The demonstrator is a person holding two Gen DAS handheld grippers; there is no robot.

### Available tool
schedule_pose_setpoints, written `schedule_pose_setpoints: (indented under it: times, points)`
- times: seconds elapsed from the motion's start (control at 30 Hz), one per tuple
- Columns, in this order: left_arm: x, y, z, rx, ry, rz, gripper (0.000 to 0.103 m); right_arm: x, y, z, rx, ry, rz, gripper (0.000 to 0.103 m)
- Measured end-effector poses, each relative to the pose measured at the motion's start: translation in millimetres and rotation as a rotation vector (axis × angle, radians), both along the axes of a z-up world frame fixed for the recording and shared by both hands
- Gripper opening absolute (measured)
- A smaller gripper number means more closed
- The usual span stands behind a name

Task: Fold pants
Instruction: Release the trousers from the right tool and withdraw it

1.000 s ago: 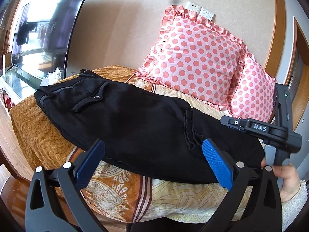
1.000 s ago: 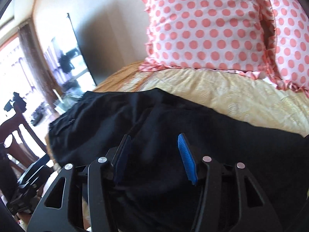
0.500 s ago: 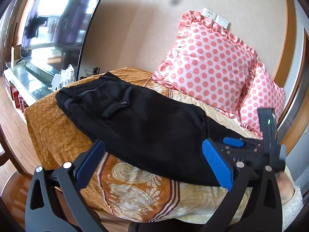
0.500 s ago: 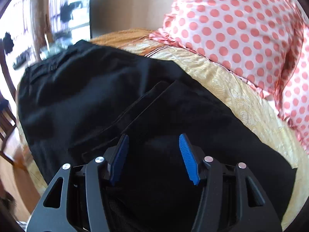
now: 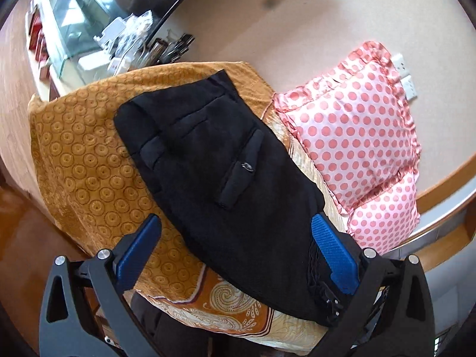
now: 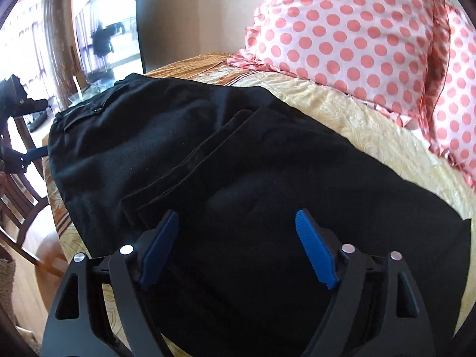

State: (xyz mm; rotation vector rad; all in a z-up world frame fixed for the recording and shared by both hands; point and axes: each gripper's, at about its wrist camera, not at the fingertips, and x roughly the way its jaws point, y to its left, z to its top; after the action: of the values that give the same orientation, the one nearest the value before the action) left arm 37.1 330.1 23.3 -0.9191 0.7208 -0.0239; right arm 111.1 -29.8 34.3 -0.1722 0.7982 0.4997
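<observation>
Black pants (image 5: 226,178) lie flat on the bed, folded lengthwise, waistband and back pocket at the far left end; they also fill the right wrist view (image 6: 238,160). My left gripper (image 5: 235,235) is open and empty, raised above the pants near the bed's front edge. My right gripper (image 6: 236,223) is open and empty, just above the leg part of the pants, where folded hems lie on the cloth. The other gripper shows at the left edge of the right wrist view (image 6: 17,131).
Two pink polka-dot pillows (image 5: 357,136) lean on the wall behind the pants, also in the right wrist view (image 6: 357,29). An orange patterned bedspread (image 5: 83,172) covers the bed. A glass stand (image 5: 74,35) with clutter is beyond the bed's left end. A wooden chair (image 6: 17,202) stands left.
My left gripper has risen and tilted, now looking down on the waistband end. My right gripper has opened wider and stays above the pant legs. The pants have not moved.
</observation>
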Motion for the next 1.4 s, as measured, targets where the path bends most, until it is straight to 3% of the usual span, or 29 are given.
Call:
schedule_pose_setpoints:
  times: [0.57, 0.7, 1.03, 1.13, 1.23, 1.4]
  points:
    - [16.2, 49.6, -23.9, -0.345, -0.033, 0.047, 0.1, -9.6, -3.9, 5.1, 0.091, -0.033, 0.03, 0.088]
    - [8.1, 55.7, -17.7, -0.265, -0.03, 0.134, 0.098, -12.5, -5.3, 6.2, 0.099, -0.038, 0.032, 0.089]
    - [26.5, 61.7, -17.1, -0.272, -0.024, 0.102, 0.101, -16.1, -4.2, 4.3, 0.105, -0.034, 0.037, 0.09]
    - [18.8, 58.2, -15.4, -0.288, -0.105, 0.072, 0.101, -16.9, -6.2, 4.0, 0.108, -0.03, 0.039, 0.09]
    - [13.7, 50.8, -6.6, -0.252, -0.175, 0.036, 0.101, -16.1, -8.2, 4.6, 0.11, -0.031, 0.035, 0.09]
    - [12.7, 51.3, -14.9, -0.253, -0.147, 0.054, 0.101, -13.9, -10.0, 5.0, 0.113, -0.031, 0.026, 0.09]
